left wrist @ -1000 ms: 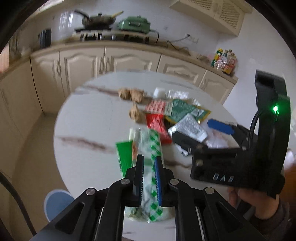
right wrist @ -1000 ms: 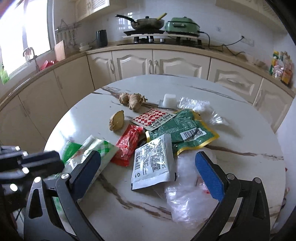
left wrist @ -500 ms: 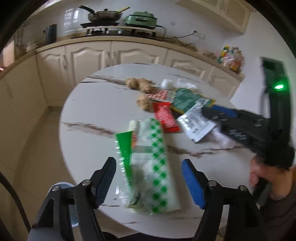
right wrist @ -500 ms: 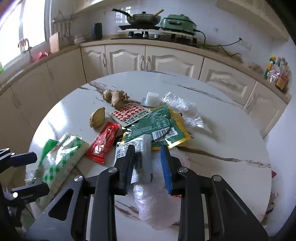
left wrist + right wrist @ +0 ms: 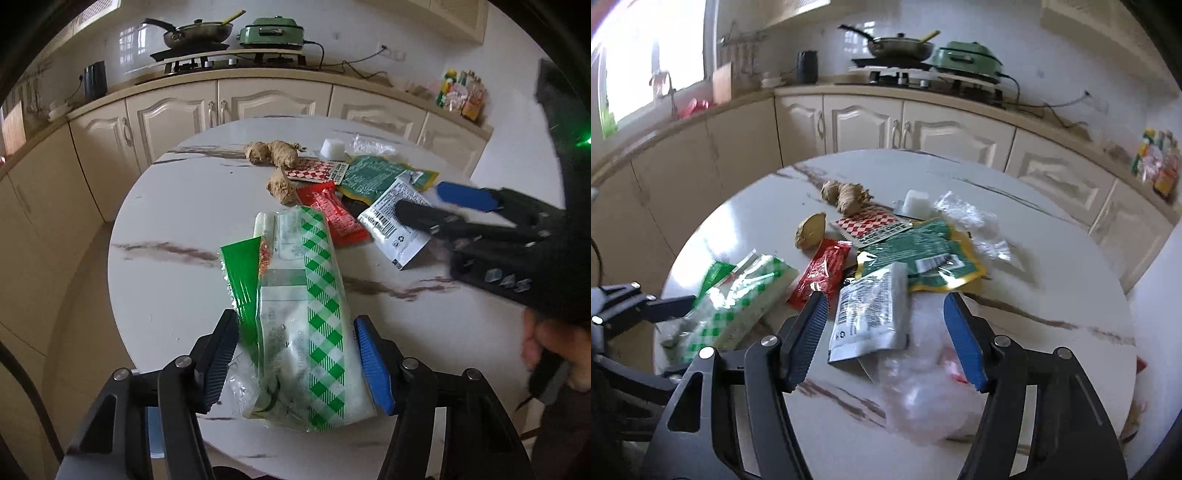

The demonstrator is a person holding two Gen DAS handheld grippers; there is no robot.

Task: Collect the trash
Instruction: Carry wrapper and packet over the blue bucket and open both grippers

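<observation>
On table (image 5: 166, 206), two ginger pieces (image 5: 273, 151), six wrappers (image 5: 303, 295)

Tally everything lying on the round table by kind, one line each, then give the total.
Printed wrappers and sachets: 5, green-checked bag, red sachet, white sachet, red-checked packet, green-yellow pouch
Clear plastic pieces: 2
Ginger pieces: 2
White cube: 1
Total: 10

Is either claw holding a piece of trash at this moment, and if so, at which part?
Neither holds anything. The left claw stands open around the near end of the green-checked bag; the right claw stands open over the white sachet.
</observation>
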